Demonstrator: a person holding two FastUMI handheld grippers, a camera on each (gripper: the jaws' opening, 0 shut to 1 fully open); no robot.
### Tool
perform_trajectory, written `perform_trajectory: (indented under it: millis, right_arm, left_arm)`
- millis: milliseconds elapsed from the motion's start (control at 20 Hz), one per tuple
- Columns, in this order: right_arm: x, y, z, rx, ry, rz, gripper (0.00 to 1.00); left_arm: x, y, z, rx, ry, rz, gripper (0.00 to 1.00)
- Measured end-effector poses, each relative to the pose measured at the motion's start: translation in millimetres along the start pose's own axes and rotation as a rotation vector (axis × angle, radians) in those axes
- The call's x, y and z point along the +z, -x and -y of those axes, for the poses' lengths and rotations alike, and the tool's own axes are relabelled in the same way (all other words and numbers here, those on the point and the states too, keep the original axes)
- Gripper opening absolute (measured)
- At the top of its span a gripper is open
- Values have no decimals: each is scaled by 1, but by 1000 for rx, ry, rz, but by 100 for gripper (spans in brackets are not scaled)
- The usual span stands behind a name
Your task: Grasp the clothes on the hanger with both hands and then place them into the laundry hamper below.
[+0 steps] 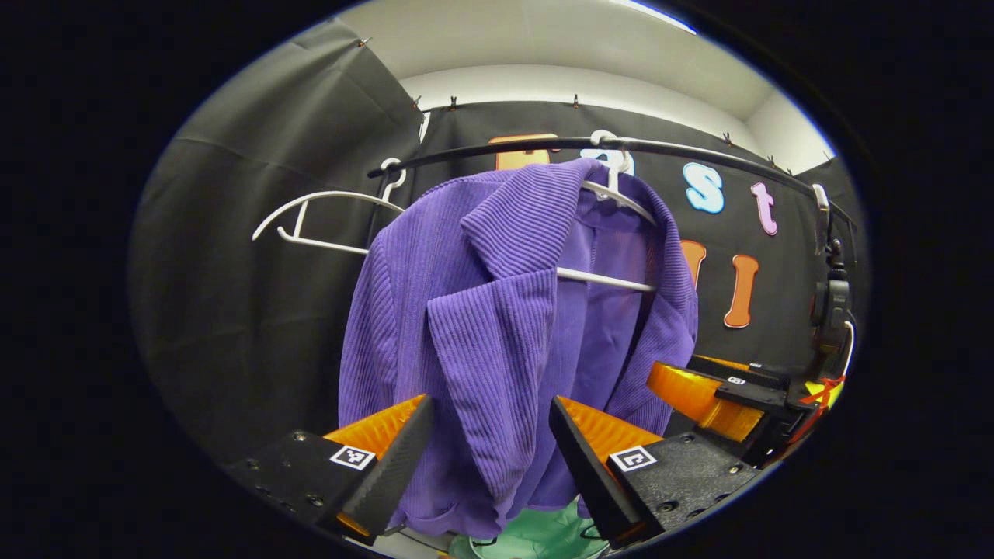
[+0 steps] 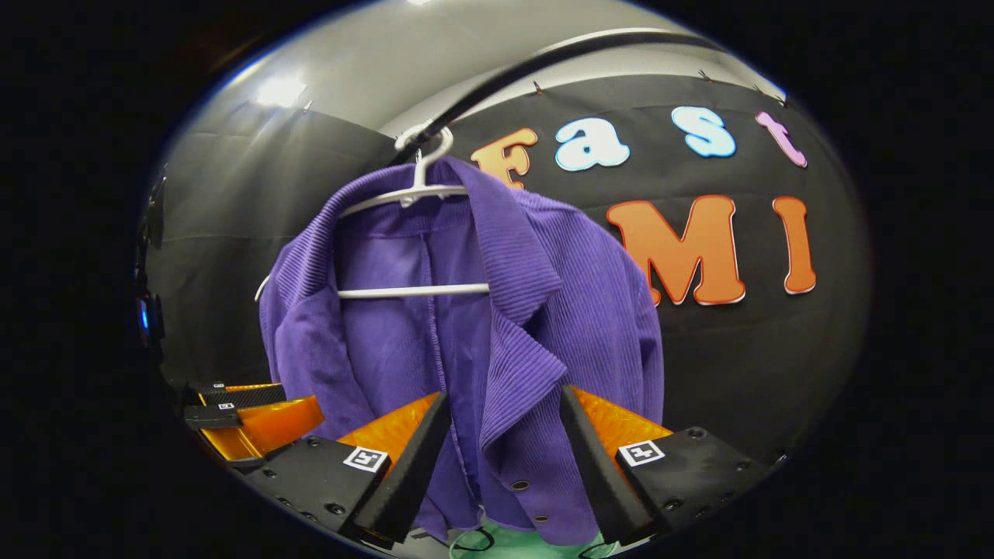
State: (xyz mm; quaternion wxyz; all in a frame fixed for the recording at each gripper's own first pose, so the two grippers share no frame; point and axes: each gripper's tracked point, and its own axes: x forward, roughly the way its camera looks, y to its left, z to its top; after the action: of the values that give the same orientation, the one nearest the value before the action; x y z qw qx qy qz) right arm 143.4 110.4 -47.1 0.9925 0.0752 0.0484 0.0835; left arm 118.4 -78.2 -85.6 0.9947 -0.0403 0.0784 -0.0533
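Beside jacket [image 1: 497,310] — both tongs [image 1: 489,458] [image 2: 501,458] agape

Green hamper [image 1: 543,536] mostly behind jacket [image 1: 497,326]; hem cut off

each claw [image 1: 491,458] has black screwed mounts bearing square markers.

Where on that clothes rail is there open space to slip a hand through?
Free: the stretch of rail between the empty white hanger and the purple jacket, backed by black cloth. Crowded: around the jacket's hanger, with both grippers open at its front panels.
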Motion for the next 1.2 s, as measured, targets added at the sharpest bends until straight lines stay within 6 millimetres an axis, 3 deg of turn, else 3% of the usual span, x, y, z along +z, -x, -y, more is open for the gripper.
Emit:
perform_trajectory:
  millis: [100,200,300,350,400,450,500,600,650,800,900,1200]
  right_arm:
    - [-8,-18,-8,34,-58,-15,83]
    - [-10,-31,-20,78,-106,-12,82]
    - [-12,-40,-21,72,-115,-12,49]
    - [-12,-40,-18,58,-112,-6,40]
    - [-11,-39,-14,45,-107,1,31]
    - [-8,-37,-9,25,-106,11,23]
    - [-3,-33,-4,8,-105,18,6]
    - [6,-20,11,-26,-88,44,17]
    - [17,-11,20,-47,-78,69,7]
    - [54,12,56,-127,-55,162,7]
    - [71,28,69,-155,-58,196,7]
    - [95,33,99,-166,-139,200,7]
  left_arm:
    - [-1,-1,1,7,-18,-11,93]
    - [-6,-14,-1,29,-40,-31,75]
    - [-15,-23,13,-30,-37,-63,58]
    - [-20,-25,28,-109,-36,-81,53]
    - [-24,-26,30,-109,-31,-100,37]
    - [-26,-25,16,-47,-35,-115,21]
    - [-25,-24,13,-57,-28,-112,5]
    - [-14,-21,15,-74,14,-58,1]
    - [-8,-12,7,-56,8,-38,0]
    - [21,9,-14,-2,-37,37,0]
    - [47,26,-25,17,-59,96,0]
    - [119,58,-68,83,-53,225,0]
